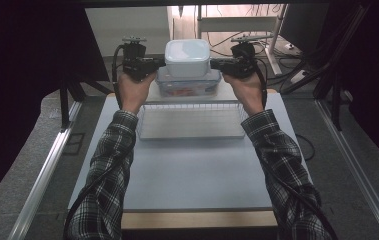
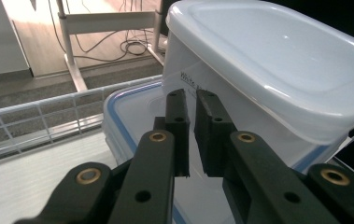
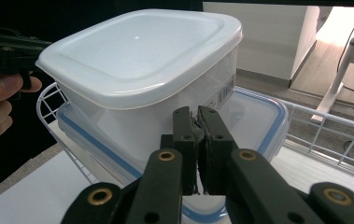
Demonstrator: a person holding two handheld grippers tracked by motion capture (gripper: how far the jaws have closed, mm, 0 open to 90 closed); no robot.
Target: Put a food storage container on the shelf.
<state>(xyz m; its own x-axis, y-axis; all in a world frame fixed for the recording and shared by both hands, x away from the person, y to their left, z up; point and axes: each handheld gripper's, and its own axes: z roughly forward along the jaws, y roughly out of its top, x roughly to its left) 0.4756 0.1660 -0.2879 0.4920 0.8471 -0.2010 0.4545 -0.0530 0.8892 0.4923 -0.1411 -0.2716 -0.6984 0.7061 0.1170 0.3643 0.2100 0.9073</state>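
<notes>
White tub (image 1: 187,57) rests stacked on the blue-rimmed container (image 1: 189,84), between the two tongs. Left tongs (image 2: 191,109) and right tongs (image 3: 196,122) are nearly closed, empty, their tips against the tub's sides. Stacking appears complete; withdrawal remains.

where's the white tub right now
The white tub sits on the blue-rimmed container at the far middle of the table in the high view, between the left gripper and right gripper.
</notes>
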